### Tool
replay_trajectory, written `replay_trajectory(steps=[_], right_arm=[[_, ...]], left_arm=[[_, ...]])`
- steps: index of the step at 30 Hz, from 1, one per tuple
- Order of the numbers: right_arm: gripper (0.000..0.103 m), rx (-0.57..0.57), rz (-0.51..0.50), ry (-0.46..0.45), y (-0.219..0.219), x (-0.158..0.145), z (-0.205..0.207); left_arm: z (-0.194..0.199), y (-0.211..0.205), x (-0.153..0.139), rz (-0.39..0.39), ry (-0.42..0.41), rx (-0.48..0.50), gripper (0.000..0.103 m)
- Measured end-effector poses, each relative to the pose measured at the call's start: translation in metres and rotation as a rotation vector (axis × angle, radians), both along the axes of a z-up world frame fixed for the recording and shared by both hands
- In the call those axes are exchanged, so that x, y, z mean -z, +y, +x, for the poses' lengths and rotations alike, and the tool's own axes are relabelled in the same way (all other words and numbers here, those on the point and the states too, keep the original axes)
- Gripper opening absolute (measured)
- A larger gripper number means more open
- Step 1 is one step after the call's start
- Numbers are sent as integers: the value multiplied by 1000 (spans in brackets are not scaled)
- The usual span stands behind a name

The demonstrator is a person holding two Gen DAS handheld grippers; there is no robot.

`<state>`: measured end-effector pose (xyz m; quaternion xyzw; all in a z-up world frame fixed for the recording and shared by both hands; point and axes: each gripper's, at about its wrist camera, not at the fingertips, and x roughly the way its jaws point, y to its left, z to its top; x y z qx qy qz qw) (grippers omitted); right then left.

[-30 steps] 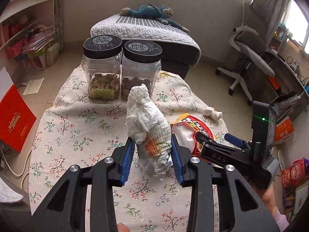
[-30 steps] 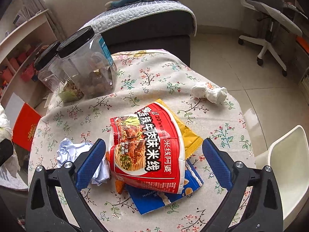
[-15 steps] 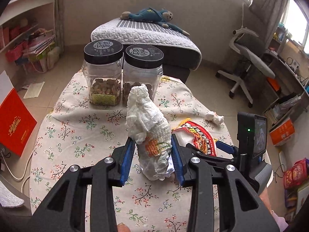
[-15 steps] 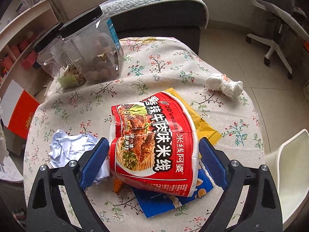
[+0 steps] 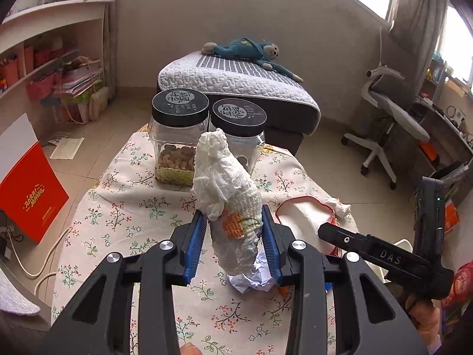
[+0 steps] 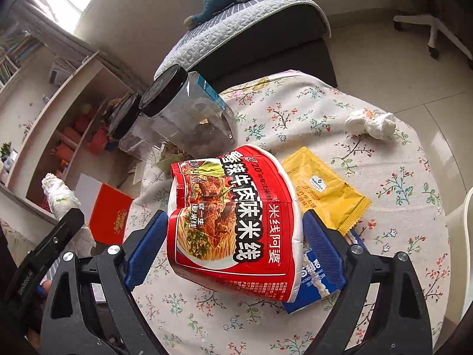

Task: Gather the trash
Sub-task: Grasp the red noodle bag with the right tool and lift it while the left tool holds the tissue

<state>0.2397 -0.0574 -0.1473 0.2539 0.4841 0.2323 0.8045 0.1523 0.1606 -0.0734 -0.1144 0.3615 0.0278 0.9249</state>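
Observation:
My left gripper (image 5: 232, 222) is shut on a crumpled white paper-towel wad (image 5: 224, 177), held upright above the floral tablecloth (image 5: 118, 222); the same wad (image 6: 57, 193) shows at the left edge of the right wrist view. My right gripper (image 6: 233, 227) has its blue pads pressed on both sides of a red instant-noodle cup (image 6: 230, 207), which is tilted and raised off the cloth. Beside and under the cup lie a yellow packet (image 6: 325, 192) and a blue packet (image 6: 313, 278). A crumpled bluish paper ball (image 5: 254, 278) sits below the left jaws. A small white tissue wad (image 6: 371, 122) lies farther right.
Two black-lidded clear jars (image 5: 177, 136) (image 5: 239, 136) stand at the far side of the table. Behind them is a grey bed with a blue plush monkey (image 5: 245, 50). An office chair (image 5: 387, 109) stands right, shelves and a red box (image 5: 29, 195) left.
The right jaws narrowed onto the red noodle cup, then raised and tilted it with a roll of the wrist. The left gripper kept its hold on the wad and pitched up slightly.

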Motion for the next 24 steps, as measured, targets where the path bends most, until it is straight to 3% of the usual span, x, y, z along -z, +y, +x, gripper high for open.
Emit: replay_trajectory(steps=[3,6,17,24], right_arm=[[87,0,55,-7,-5,-7,-1],[87,-2,38,-45,-4,-19,-4],[88,7,-152,-226,-6,-59,-31],[88,65,-316,-381,-12,-85,-53]], left_arm=[[-2,4,-4,-15,-14,-16,37],[-3,6,-6,-26,-18,-24,37],[-10,-3,-12,1,-59,-49,37],[-13,-21,-19,65,-107,-63,37]])
